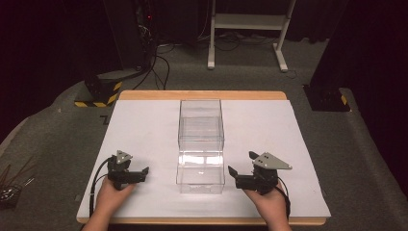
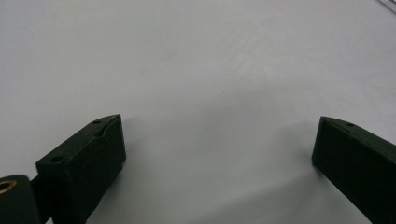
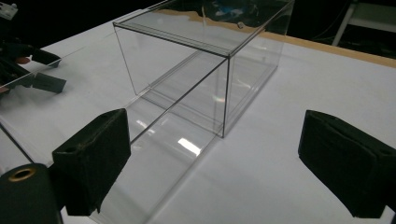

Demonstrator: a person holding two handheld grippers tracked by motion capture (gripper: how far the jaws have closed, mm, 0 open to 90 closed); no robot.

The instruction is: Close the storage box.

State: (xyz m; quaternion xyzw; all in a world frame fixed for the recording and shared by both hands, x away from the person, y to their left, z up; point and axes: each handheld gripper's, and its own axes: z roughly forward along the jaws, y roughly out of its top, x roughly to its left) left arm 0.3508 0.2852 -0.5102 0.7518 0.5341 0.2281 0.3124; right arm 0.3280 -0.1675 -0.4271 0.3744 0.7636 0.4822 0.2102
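White table — clear box between left claw and right claw, both wide open, empty.

Left gripper jaws spread wide over white tabletop.

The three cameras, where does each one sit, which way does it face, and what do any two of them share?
High view: above the person's side, facing forward and down on the white table; both hands, left gripper and right gripper flank the clear acrylic box.
Left gripper view: rides the left gripper, facing bare table surface between open jaws.
Right gripper view: rides the right gripper, facing the box between open jaws.
Shared: high and right gripper views both show the box and the left gripper.
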